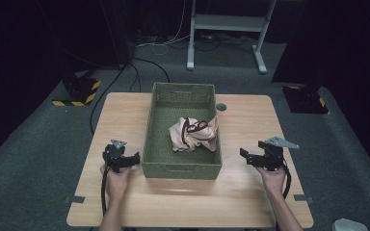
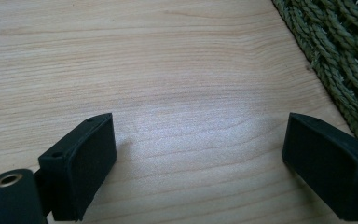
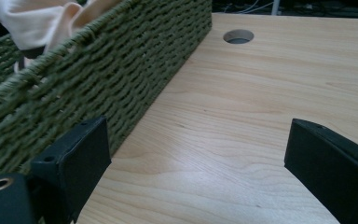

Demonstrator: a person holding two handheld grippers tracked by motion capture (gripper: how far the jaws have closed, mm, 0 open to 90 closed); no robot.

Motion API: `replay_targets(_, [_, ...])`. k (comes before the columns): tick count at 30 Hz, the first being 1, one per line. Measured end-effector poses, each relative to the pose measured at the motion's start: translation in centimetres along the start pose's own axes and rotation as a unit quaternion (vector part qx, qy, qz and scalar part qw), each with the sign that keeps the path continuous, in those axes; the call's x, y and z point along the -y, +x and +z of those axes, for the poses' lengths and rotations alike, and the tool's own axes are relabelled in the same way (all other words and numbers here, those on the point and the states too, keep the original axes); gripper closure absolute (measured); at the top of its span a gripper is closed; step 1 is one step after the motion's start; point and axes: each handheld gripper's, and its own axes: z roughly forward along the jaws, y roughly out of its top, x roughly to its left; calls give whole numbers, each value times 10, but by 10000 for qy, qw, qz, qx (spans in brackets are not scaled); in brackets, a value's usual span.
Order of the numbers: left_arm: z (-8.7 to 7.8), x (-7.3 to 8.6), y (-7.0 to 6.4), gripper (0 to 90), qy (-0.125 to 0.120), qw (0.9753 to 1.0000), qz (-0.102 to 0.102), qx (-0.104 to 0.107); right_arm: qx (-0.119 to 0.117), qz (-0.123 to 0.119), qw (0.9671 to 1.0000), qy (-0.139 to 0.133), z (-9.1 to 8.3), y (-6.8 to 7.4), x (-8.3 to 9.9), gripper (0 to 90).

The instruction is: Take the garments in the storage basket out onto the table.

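Green woven basket (image 1: 181,166) centred on light wooden table (image 1: 241,192); crumpled pink cloth (image 1: 192,134) inside; left gripper (image 1: 131,160) and right gripper (image 1: 246,155) flanking.

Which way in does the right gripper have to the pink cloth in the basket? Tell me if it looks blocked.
Probably not blocked. The right gripper sits open beside the green basket, whose top is open. The pink cloth lies uncovered inside, so going over the wall looks free.

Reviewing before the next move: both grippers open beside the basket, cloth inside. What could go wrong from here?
1. The left gripper sits right by the woven green basket wall; a reach in could snag the rim and shove the basket.
2. The crumpled pink cloth has a dark strap looped on top; one jaw may catch just the strap.
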Motion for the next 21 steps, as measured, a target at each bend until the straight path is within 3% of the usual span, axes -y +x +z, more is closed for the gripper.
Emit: replay_targets(21, [0,0,0,98,-4,10000,-8,4,-385,-185,9989,-201,-3,25,-21,73])
